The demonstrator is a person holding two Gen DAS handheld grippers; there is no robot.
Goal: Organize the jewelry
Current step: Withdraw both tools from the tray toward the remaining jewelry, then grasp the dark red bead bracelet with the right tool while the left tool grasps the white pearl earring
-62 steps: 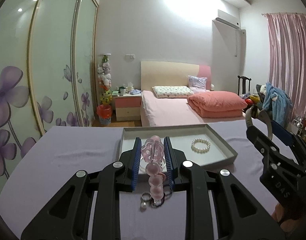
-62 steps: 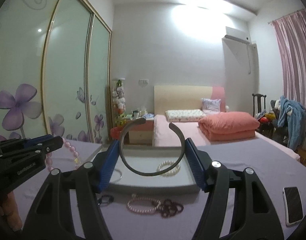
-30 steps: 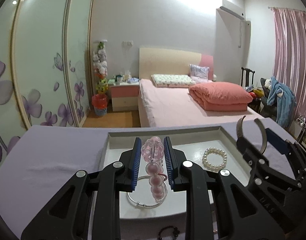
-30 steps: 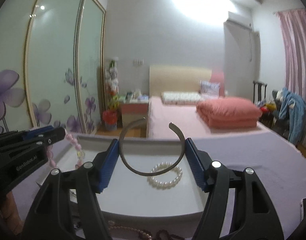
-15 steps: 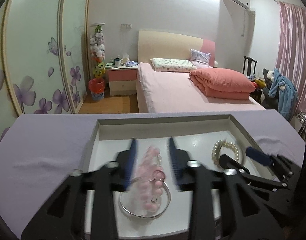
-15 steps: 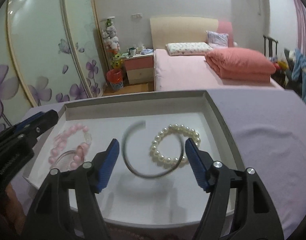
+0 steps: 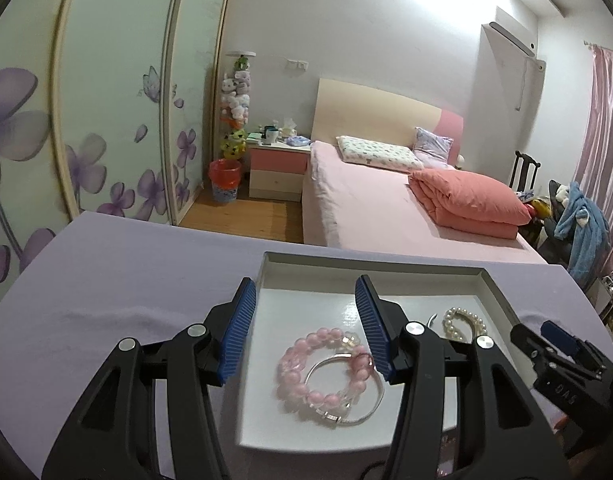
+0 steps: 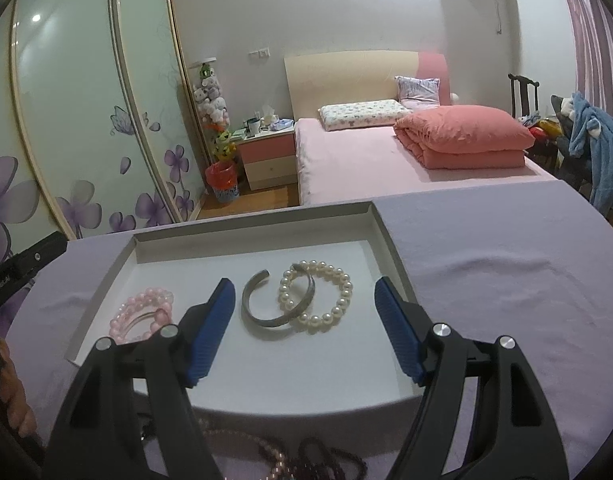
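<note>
**Both pairs of fingers stand open above the tray of bracelets**

Now, from the left wrist view, the left gripper hangs over the near left part of the white tray, which sits on the table under a lilac cloth. Its blue-padded fingers have just been opening and stand apart with nothing pressed between them. Below and between them, on the tray floor, lies the pink bead bracelet, and a thin silver bangle lies across it, touching it. Further right in the tray, the pearl bracelet shows partly behind the right-hand finger. At the right edge of this view the right gripper reaches in over the tray's right side. Beyond the table are a bed with a folded pink quilt.

From the right wrist view, the right gripper hovers over the near middle of the tray. Its fingers have just been opening as well and stand wide, gripping nothing. Between them, lower down on the tray floor, lies the grey open cuff bangle, and its right end rests across the pearl bracelet, so the two overlap. The pink bead bracelet lies near the tray's left wall, partly hidden behind the left-hand finger. The left gripper shows at the far left edge; its tips cannot be made out here. On the cloth in front of the tray's near rim lie dark and pale bead strings, blurred.
</note>
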